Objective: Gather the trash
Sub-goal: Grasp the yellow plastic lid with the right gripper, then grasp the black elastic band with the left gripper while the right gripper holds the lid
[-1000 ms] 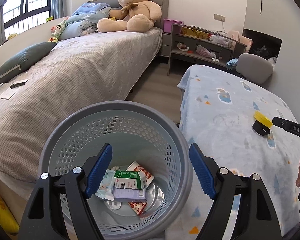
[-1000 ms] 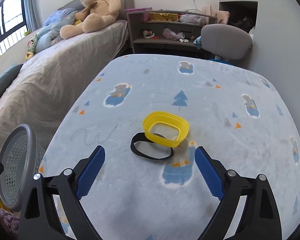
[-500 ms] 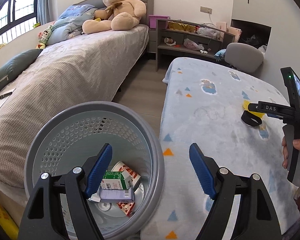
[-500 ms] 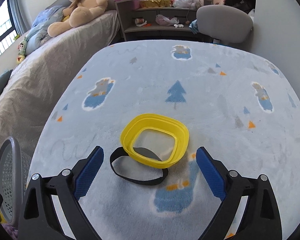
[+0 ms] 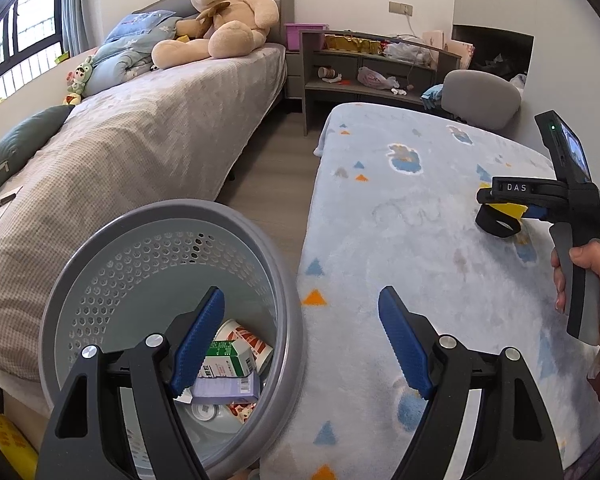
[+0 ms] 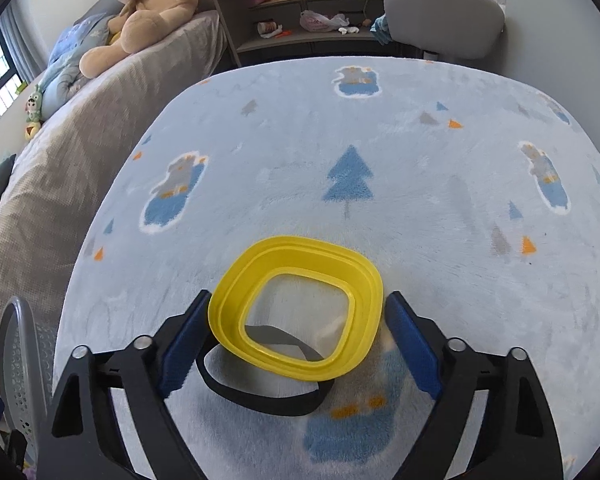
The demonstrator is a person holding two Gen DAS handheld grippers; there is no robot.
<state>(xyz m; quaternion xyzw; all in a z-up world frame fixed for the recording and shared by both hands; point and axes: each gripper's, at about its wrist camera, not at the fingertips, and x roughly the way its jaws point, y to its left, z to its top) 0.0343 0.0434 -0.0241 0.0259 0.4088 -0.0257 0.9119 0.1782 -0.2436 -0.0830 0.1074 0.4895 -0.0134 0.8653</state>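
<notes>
Black band (image 6: 260, 396) half hidden beneath yellow ring (image 6: 296, 312) on blanket (image 6: 380, 140). Right claw (image 6: 296, 344) closing around ring, pads not yet pressing. Left claw (image 5: 300, 340) wide, empty. Cartons (image 5: 228, 364) inside bin (image 5: 172, 216) beside blanket.

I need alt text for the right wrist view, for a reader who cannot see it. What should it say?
The right gripper, its blue-padded jaws closing, straddles a yellow plastic ring that lies on a pale blue patterned blanket, partly over a black band. A grey perforated bin stands at the left edge; a teddy bear sits on the bed behind.
</notes>
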